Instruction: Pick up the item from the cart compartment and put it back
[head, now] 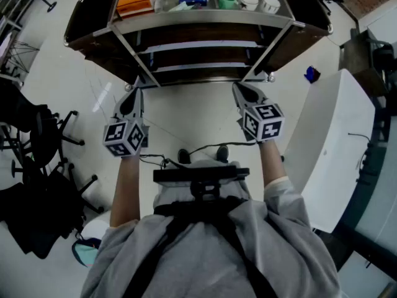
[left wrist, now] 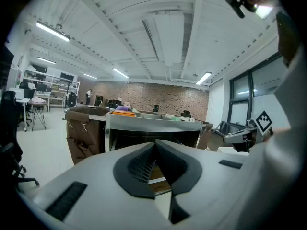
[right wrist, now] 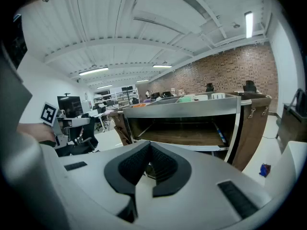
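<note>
Head view steeply down over the cart (head: 205,20), both gripper views near, level, sharing its front

Head view is rendered dim and cool. The floor (head: 186,113) is lit evenly, and a glare streak (head: 102,98) is seen off the cart's (head: 198,20) left corner. The cart's lower shelves are lost in shadow. Both gripper views are lit by ceiling tube lights (left wrist: 53,31), slightly blown out. Heavy fisheye bending and black vignetting are seen at the corners. The left tongs (left wrist: 154,145) and right tongs (right wrist: 149,146) are rendered soft up close.
</note>
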`<state>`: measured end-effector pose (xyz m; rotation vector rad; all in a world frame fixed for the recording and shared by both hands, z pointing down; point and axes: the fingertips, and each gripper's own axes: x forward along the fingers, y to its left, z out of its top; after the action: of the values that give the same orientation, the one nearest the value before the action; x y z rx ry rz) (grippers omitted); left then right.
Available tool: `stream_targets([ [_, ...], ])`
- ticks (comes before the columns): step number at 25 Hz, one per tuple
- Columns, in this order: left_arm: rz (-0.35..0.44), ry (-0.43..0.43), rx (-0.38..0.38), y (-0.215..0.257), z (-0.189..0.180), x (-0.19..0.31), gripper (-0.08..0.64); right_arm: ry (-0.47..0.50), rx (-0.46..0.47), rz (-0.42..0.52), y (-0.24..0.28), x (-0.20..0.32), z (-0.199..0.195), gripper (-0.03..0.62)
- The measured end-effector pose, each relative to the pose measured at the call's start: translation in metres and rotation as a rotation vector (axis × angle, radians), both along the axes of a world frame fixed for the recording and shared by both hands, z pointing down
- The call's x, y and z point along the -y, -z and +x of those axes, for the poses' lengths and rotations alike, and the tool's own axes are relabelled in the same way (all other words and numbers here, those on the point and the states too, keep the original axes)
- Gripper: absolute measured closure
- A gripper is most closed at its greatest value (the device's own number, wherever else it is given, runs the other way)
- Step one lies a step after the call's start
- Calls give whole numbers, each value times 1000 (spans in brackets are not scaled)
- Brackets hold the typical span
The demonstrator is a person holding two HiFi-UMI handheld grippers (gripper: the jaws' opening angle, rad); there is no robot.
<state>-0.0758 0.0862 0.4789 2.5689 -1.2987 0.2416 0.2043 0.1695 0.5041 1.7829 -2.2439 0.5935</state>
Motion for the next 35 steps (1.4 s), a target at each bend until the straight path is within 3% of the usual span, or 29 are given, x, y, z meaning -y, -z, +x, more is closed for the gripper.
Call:
stream_targets([
  [16,67,-136,26,19,-44,16,557,-31,12,115,34,10,-76,583],
  [24,73,-127,15,29,-55,39,558,27,-6,131,51,43,-100,583],
  [35,68,-47,18,34,-34,94,557,150,-20,173,69,119,-88,583],
])
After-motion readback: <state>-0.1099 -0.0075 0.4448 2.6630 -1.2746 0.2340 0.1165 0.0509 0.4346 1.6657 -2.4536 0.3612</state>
